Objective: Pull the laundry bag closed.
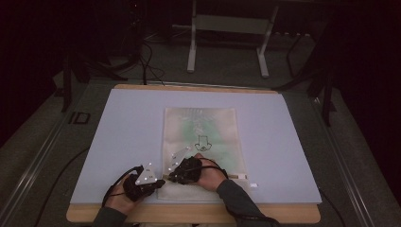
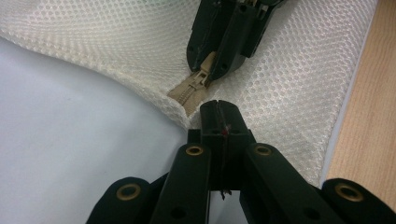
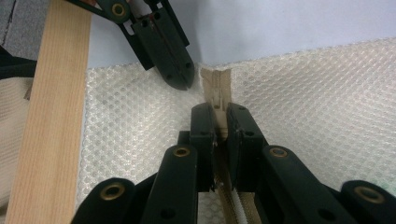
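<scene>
A cream mesh zipper bag (image 1: 203, 151) is seen from the high view lying flat on the pale blue mat (image 1: 127, 137) that covers the wooden desk (image 1: 189, 215), its near end close to the desk's front edge. The left gripper (image 1: 158, 182) is held at the bag's near left corner, and the right gripper (image 1: 171, 178) is laid just beside it over the bag's near edge; whether the fingers are spread cannot be told from here.

In the left gripper view, the left gripper's fingers (image 2: 210, 116) are pressed together on the mesh corner right at the end of the beige zipper (image 2: 189, 91). The right gripper (image 2: 210, 65) is seen beyond, clamped on the zipper's slider.

In the right gripper view, the right gripper's fingers (image 3: 203, 123) are pinched on the zipper slider (image 3: 222, 121), with the zipper's end tab (image 3: 215, 81) showing just ahead. The left gripper (image 3: 187, 84) is seen closed at the bag's corner, beside the desk's wooden edge (image 3: 51, 121).
</scene>
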Available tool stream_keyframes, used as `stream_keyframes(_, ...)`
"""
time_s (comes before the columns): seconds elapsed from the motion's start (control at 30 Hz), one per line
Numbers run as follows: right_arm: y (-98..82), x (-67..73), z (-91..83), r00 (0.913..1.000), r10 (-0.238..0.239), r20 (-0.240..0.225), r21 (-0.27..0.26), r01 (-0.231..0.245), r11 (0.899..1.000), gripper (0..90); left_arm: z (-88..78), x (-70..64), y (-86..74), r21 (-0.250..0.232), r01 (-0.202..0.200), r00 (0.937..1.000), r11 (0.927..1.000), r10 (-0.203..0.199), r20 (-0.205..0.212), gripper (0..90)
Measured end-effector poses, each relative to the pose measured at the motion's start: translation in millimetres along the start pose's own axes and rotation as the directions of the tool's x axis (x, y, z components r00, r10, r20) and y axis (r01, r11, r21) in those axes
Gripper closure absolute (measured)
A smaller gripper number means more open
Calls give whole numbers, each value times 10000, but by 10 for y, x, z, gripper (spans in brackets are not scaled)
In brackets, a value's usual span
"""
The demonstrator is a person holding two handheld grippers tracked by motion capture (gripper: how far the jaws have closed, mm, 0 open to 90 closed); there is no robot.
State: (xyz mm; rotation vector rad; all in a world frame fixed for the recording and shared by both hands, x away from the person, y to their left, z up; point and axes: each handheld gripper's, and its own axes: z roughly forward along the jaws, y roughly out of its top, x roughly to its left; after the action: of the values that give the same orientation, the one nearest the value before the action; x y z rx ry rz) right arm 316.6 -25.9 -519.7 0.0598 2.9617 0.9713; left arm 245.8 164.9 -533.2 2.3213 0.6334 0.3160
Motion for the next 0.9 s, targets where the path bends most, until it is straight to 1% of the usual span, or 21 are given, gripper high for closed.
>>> stream_keyframes(0.03, 4, 3, 3, 10000, 51, 14, 18, -51, 10000, 823, -1, 11, -10, -78, 101, 9999, 9999, -100, 67, 900)
stream_keyframes(0.07, 4, 3, 3, 10000, 51, 14, 18, -51, 10000, 823, -1, 11, -10, -78, 101, 9999, 9999, -100, 67, 900)
stream_keyframes(0.1, 6, 0, 10, 10000, 52, 19, 4, -52, 10000, 822, -2, 31, -24, -189, 226, 9996, 9996, -223, 199, 899)
stream_keyframes(0.13, 6, 0, 10, 10000, 52, 19, 4, -52, 10000, 822, -2, 31, -24, -189, 226, 9996, 9996, -223, 199, 899)
stream_keyframes(0.17, 12, -2, 20, 10000, 89, 13, -13, -89, 10000, 821, -4, 43, -37, -303, 374, 9989, 9988, -365, 286, 898)
stream_keyframes(0.27, 19, -1, 34, 9999, 132, 40, -79, -132, 9999, 821, -2, 50, -44, -421, 436, 9987, 9982, -423, 298, 896)
stream_keyframes(0.33, 22, 1, 41, 9999, 135, 61, -116, -134, 9998, 821, -4, 52, -40, -469, 500, 9985, 9976, -489, 227, 896)
stream_keyframes(0.5, 15, 1, 40, 9999, 139, 53, -151, -138, 9998, 821, 3, 45, -27, -455, 373, 9993, 9983, -376, -54, 896)
stream_keyframes(0.57, 13, 2, 42, 9999, 146, 58, -177, -145, 9997, 821, 13, 48, -24, -464, 399, 9990, 9981, -407, -161, 895)
stream_keyframes(0.67, 12, 2, 42, 9999, 151, 58, -190, -150, 9997, 821, 16, 50, -26, -478, 389, 9991, 9981, -397, -165, 896)
stream_keyframes(0.73, 10, 3, 44, 9999, 157, 66, -224, -155, 9996, 821, 23, 67, -26, -423, 627, 9980, 9971, -630, -65, 899)
stream_keyframes(0.8, 19, 17, 44, 9999, 44, 154, -154, -42, 9999, 822, 26, 61, -30, -437, 649, 9978, 9969, -655, -121, 900)
stream_keyframes(0.83, 22, 24, 40, 9998, -19, 184, -96, 21, 10000, 822, 26, 64, -32, -426, 779, 9968, 9961, -785, -124, 900)
stream_keyframes(0.87, 21, 30, 34, 9998, -83, 202, -58, 84, 9999, 822, 26, 64, -32, -426, 779, 9968, 9961, -785, -124, 900)
stream_keyframes(0.9, 14, 34, 28, 9996, -196, 225, -47, 197, 9998, 823, 26, 64, -28, -386, 650, 9978, 9971, -655, -117, 900)
